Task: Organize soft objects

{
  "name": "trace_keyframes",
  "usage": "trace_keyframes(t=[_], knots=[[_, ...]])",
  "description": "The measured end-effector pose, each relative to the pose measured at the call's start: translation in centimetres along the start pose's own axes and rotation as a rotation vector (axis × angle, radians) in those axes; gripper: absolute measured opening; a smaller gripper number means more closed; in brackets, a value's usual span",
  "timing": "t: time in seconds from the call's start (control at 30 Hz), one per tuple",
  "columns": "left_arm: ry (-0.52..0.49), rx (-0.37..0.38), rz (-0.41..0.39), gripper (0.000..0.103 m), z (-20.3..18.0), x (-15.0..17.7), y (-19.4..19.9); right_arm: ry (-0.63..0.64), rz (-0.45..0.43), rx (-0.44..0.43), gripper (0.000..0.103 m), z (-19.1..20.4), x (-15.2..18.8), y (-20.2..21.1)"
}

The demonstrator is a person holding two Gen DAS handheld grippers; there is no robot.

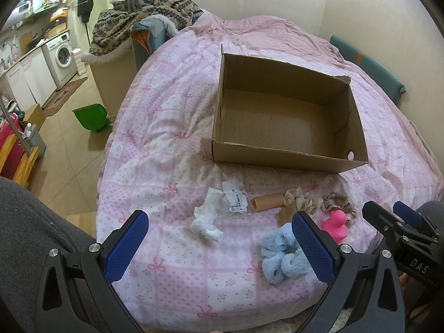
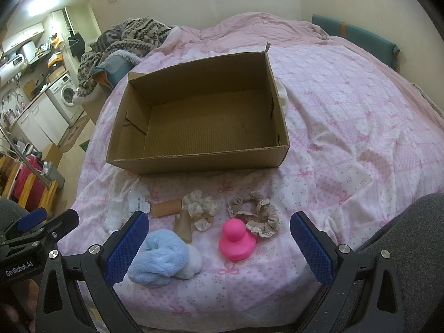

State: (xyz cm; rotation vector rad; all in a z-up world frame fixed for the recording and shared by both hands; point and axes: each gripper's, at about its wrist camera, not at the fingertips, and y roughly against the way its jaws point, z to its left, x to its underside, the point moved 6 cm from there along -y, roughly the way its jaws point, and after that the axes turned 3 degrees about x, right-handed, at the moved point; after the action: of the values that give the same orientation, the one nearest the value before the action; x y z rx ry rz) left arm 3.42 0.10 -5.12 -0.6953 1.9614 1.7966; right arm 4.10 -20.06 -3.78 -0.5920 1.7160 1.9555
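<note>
An empty cardboard box (image 1: 288,116) (image 2: 199,127) sits open on the pink quilt. In front of it lie a crumpled white tissue (image 1: 206,219), a paper tag (image 1: 234,198), a tan cardboard tube (image 1: 267,202) (image 2: 166,207), a cream scrunchie (image 2: 200,211), a beige lace scrunchie (image 2: 258,216), a pink rubber duck (image 1: 336,223) (image 2: 236,240) and a fluffy blue scrunchie (image 1: 283,260) (image 2: 159,259). My left gripper (image 1: 220,247) stands open above the quilt, nothing between its fingers. My right gripper (image 2: 219,247) is open too, with the duck lying between its fingers, untouched.
The bed (image 2: 347,127) fills most of both views. A pile of knitted blankets (image 1: 147,14) sits at its far left corner. Left of the bed are a tiled floor, a green dustpan (image 1: 90,116), a washing machine (image 1: 62,55) and a red-and-yellow rack (image 1: 14,144).
</note>
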Motion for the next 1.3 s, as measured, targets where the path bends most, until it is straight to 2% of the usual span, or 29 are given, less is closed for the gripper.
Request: trace_keyframes(t=[1.3], knots=[[-0.006, -0.002, -0.002, 0.103, 0.02, 0.28, -0.18, 0.002, 0.002, 0.003, 0.103, 0.19, 0.02, -0.10]])
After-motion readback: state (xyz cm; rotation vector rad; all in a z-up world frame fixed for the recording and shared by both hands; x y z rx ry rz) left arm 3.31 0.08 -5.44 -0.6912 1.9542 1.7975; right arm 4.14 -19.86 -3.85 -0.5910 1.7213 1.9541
